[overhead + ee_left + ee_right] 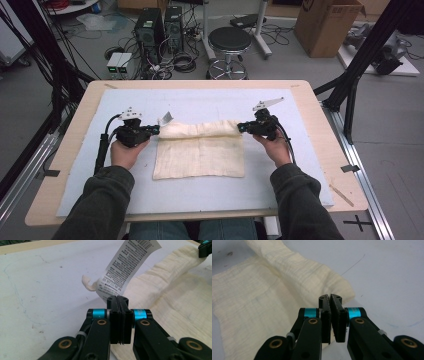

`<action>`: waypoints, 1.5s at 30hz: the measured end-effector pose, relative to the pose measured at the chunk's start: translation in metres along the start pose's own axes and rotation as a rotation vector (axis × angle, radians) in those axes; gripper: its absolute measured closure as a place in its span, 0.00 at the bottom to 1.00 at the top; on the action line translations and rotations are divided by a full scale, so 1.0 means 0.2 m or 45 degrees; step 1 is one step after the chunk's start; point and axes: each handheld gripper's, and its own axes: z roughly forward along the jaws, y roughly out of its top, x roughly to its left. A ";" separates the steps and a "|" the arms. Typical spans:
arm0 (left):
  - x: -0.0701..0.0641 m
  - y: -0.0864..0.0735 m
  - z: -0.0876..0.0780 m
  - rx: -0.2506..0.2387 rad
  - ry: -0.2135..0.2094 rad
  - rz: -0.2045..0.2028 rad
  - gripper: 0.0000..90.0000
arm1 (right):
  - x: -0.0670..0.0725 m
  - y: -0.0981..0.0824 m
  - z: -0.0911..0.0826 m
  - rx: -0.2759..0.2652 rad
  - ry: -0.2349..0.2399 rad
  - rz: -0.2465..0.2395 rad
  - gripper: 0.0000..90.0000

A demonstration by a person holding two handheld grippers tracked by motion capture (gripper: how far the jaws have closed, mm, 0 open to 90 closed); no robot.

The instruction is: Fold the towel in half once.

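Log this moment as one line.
left gripper: shut on cream cloth | right gripper: shut on cloth | far edge lifted, folding | care label upright

Cream cloth (pixel 199 156) on white mat (pixel 200 192), left gripper (pixel 154 129) and right gripper (pixel 242 127) pinching its far corners

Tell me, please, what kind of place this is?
Probably a robotics lab or workshop. Computer towers with tangled cables stand on the floor, cardboard boxes sit beyond the table, and black frame struts surround it.
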 end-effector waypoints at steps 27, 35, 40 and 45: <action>-0.11 -0.15 -0.10 0.021 -0.036 0.075 0.98 | 0.15 -0.11 -0.03 0.082 0.030 -0.027 0.97; -0.13 -0.19 -0.13 0.021 -0.045 0.083 0.98 | 0.18 -0.14 -0.04 0.058 0.039 -0.049 0.97; -0.16 -0.20 -0.15 0.039 -0.045 0.139 0.98 | 0.22 -0.17 -0.06 0.056 0.036 -0.091 0.97; -0.19 -0.20 -0.16 0.052 -0.057 0.178 0.98 | 0.24 -0.20 -0.07 0.050 0.035 -0.094 0.96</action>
